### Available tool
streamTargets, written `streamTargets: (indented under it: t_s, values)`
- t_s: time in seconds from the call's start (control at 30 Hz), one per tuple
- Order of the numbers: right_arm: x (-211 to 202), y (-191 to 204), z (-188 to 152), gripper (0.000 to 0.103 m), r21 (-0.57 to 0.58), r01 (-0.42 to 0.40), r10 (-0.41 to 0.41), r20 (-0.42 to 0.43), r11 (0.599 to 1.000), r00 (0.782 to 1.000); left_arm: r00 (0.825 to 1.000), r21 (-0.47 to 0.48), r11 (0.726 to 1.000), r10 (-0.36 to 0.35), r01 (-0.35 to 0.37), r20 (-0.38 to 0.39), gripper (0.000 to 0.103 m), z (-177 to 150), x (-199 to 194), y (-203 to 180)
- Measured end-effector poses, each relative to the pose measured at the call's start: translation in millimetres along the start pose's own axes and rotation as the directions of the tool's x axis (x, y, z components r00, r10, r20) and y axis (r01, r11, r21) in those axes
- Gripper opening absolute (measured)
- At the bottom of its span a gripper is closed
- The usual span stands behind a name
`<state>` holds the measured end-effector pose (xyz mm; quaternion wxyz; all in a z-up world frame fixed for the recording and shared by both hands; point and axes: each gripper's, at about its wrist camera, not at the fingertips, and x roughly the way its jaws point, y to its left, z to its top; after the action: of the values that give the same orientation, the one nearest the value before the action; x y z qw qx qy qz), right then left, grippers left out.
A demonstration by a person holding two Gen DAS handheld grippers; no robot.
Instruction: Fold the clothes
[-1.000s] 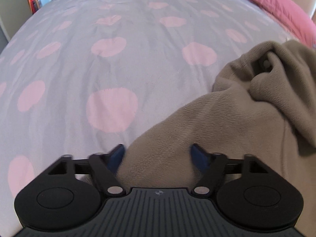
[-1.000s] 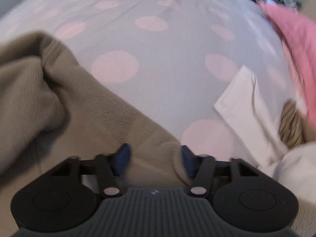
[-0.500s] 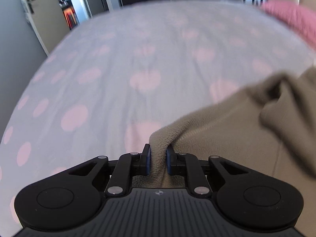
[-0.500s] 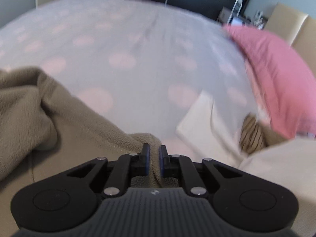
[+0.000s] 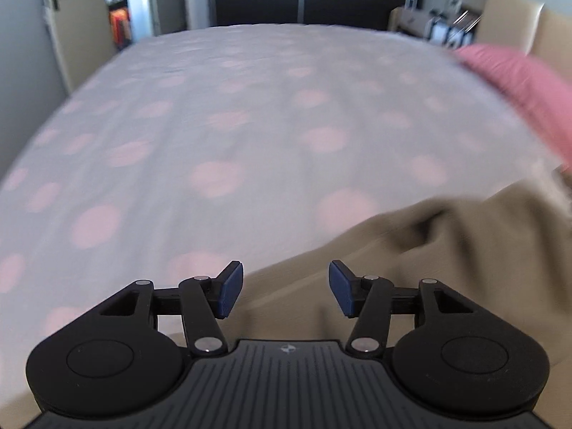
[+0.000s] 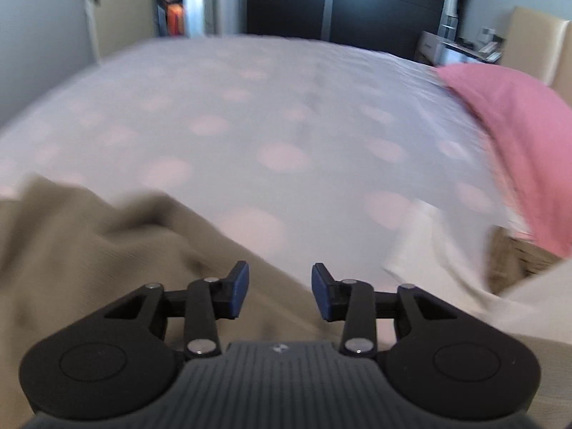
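Note:
A tan fleece garment lies on the bed, at the lower right of the left wrist view and at the lower left of the right wrist view. My left gripper is open above the garment's left edge, with nothing between its blue pads. My right gripper is open above the garment's right edge and holds nothing. Both views are blurred by motion.
The bed has a pale cover with pink spots. A pink pillow lies at the right, also in the left wrist view. White cloth and a striped item lie right of the garment. A door and dark wardrobe stand beyond.
Both grippers closed on the garment's edge, lifted it, then opened and let it go. Both cameras have risen and tilted up, so the room beyond the bed shows.

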<state>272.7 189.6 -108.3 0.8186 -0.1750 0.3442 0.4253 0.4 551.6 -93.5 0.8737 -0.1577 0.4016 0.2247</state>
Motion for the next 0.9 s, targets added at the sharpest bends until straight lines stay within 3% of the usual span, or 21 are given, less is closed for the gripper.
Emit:
streamTargets:
  t_s: [0.17, 0.23, 0.33, 0.37, 0.4, 0.43, 0.47, 0.57, 0.73, 0.9]
  values:
    - [6, 42, 28, 0.053, 0.084, -0.217, 0.214, 0.039, 0.973, 0.976, 0.979, -0.067, 0.977, -0.205, 0.204, -0.002, 0.053, 25, 20, -49]
    - [15, 57, 34, 0.053, 0.100, -0.258, 0.256, 0.038, 0.961, 0.966, 0.966, -0.079, 0.964, -0.257, 0.254, -0.021, 0.054, 31, 33, -67]
    - [35, 69, 33, 0.053, 0.129, -0.253, 0.255, 0.001, 0.959, 0.967, 0.964, -0.088, 0.964, -0.256, 0.249, -0.071, 0.054, 30, 60, -87]
    - [41, 69, 30, 0.052, 0.153, -0.251, 0.256, -0.009, 0.956, 0.967, 0.966, -0.099, 0.967, -0.244, 0.236, -0.081, 0.048, 28, 68, -89]
    - [47, 70, 27, 0.044, 0.176, -0.249, 0.256, -0.020, 0.952, 0.966, 0.969, -0.112, 0.969, -0.231, 0.221, -0.087, 0.040, 26, 75, -89]
    - [53, 65, 23, 0.029, 0.224, -0.258, 0.269, -0.022, 0.940, 0.963, 0.970, -0.137, 0.967, -0.229, 0.216, -0.087, 0.014, 23, 80, -85]
    - [55, 58, 17, 0.010, 0.280, -0.266, 0.279, -0.007, 0.923, 0.960, 0.969, -0.172, 0.961, -0.235, 0.218, -0.082, 0.006, 20, 83, -77]
    - [65, 36, -6, 0.008, 0.409, -0.245, 0.266, 0.006, 0.879, 0.964, 0.967, -0.258, 0.942, -0.243, 0.217, -0.075, 0.005, 9, 93, -56]
    - [89, 10, -52, 0.005, 0.550, -0.287, 0.327, 0.026, 0.784, 0.945, 0.965, -0.278, 0.934, -0.254, 0.225, -0.072, 0.007, -10, 107, -49]
    - [85, 14, -48, 0.006, 0.523, -0.287, 0.324, 0.021, 0.803, 0.946, 0.948, -0.305, 0.908, -0.314, 0.287, -0.042, 0.010, -10, 97, -38]
